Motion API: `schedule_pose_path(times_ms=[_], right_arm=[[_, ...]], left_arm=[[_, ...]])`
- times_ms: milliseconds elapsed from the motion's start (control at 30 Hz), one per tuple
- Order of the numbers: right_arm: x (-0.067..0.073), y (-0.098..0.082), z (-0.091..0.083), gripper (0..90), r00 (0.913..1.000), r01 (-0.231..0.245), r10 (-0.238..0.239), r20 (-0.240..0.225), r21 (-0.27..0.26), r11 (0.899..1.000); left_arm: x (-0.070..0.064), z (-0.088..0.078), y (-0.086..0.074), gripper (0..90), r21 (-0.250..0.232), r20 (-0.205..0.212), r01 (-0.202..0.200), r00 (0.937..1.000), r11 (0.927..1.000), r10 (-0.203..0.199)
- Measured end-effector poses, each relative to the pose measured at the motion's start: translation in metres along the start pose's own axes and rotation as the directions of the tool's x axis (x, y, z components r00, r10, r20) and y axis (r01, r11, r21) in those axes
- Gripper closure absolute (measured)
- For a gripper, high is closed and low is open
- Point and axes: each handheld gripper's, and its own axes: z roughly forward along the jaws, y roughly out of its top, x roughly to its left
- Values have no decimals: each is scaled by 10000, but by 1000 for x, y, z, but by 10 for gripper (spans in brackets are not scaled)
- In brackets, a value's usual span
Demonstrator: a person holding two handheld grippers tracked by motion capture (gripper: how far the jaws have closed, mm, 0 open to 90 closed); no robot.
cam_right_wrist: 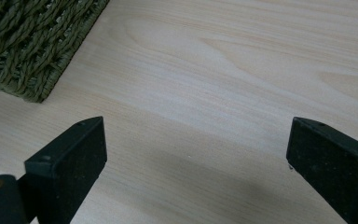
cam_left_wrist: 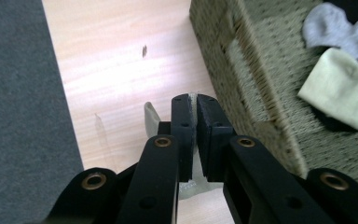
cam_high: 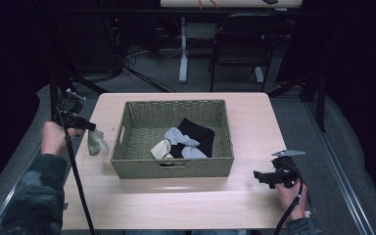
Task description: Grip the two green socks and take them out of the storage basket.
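A pale cream sock [cam_high: 97, 142] hangs from my left gripper [cam_high: 91, 127], left of the woven basket [cam_high: 142, 166] and over the table's left part. In the left gripper view the jaws are shut on the sock [cam_left_wrist: 152, 117], a thin strip of cloth pinched between the pads and the rest dangling below. Inside the basket [cam_left_wrist: 256, 84] lie a grey sock [cam_high: 178, 137], a cream sock [cam_high: 161, 148] and a black sock [cam_high: 198, 132]. My right gripper [cam_high: 258, 175] rests low near the table's front right, open, with bare wood between its fingertips [cam_right_wrist: 70, 154].
The wooden table [cam_high: 186, 196] has free room in front of the basket. A basket corner [cam_right_wrist: 32, 46] lies ahead and left of the right gripper. Grey floor [cam_left_wrist: 18, 116] shows past the table's left edge. A chair [cam_high: 240, 44] and table legs stand beyond.
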Motion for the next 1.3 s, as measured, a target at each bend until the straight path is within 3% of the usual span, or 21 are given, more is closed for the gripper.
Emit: schedule_pose_path(times_ms=[333,767,900,1067,1300], right_arm=[[0,0,0,44,10000,-1,1,-42,-10,10000],[0,0,1,43,10000,0,0,-18,-9,10000],[0,0,1,44,10000,14,-14,-35,10,10000],[-1,0,1,44,10000,20,-20,-35,8,10000],[0,0,0,44,10000,19,-20,-42,-3,10000]], left_arm=[[7,34,-16,861,468,114,348,9993,9983,-353],[21,61,-37,839,717,67,1055,9943,9918,-1063],[22,64,-41,738,721,311,1159,9925,9906,-1184],[20,58,-40,488,558,338,1167,9924,9916,-1186],[18,43,-33,310,141,399,1032,9938,9946,-1037]])
